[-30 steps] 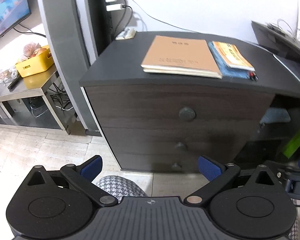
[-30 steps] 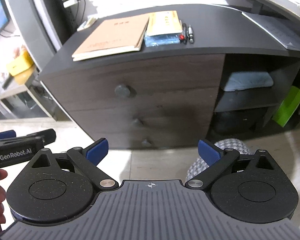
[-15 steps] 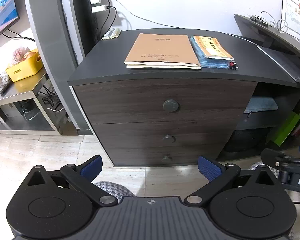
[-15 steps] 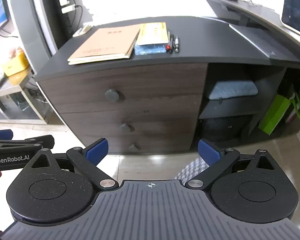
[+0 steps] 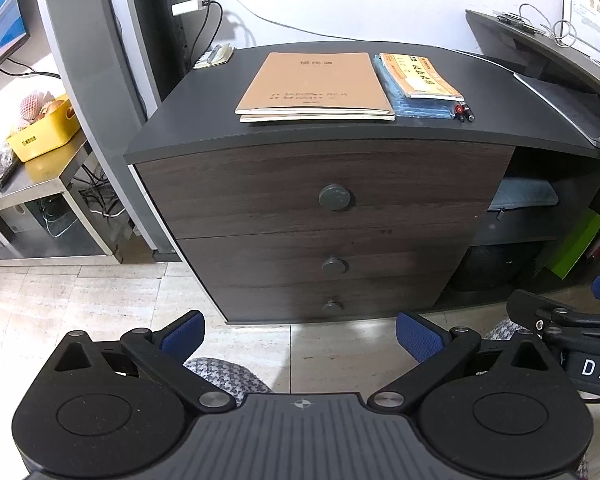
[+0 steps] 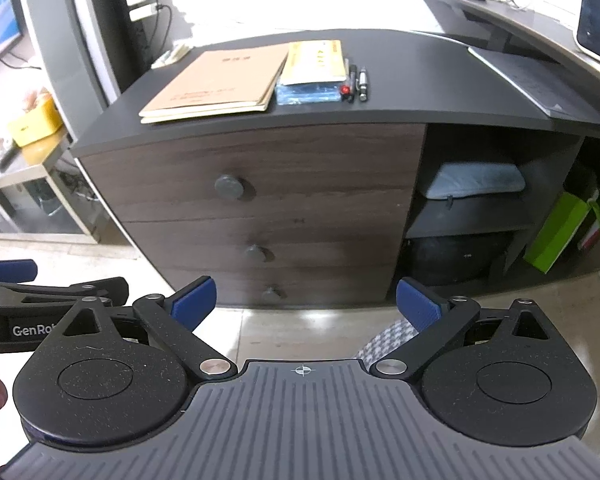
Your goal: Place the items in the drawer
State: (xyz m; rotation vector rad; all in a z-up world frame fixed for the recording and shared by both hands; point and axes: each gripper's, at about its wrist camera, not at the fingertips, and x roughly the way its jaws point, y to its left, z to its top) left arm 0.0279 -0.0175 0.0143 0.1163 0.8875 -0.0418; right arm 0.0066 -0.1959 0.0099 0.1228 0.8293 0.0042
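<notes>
Left gripper (image 5: 298,330): hanging low before the cabinet, blue fingers (image 5: 182,332) standing wide apart, gripping nothing.
Right gripper (image 5: 580,326): showing partly at the right edge, its jaws not readable.
Cabinet (image 5: 320,216): standing ahead, three drawers stacked, all sitting closed.
Top drawer (image 5: 260,192): showing a round knob (image 5: 334,197) at its middle.
Brown notebook (image 5: 315,83): lying flat on the cabinet top.
Blue folder (image 5: 416,102): lying just right of the notebook, touching it.
Yellow booklet (image 5: 418,76): resting on the folder.
Pens (image 5: 464,111): lying beside the folder's right edge.
Yellow basket (image 5: 44,130): sitting on a metal table (image 5: 32,184) at left.
</notes>
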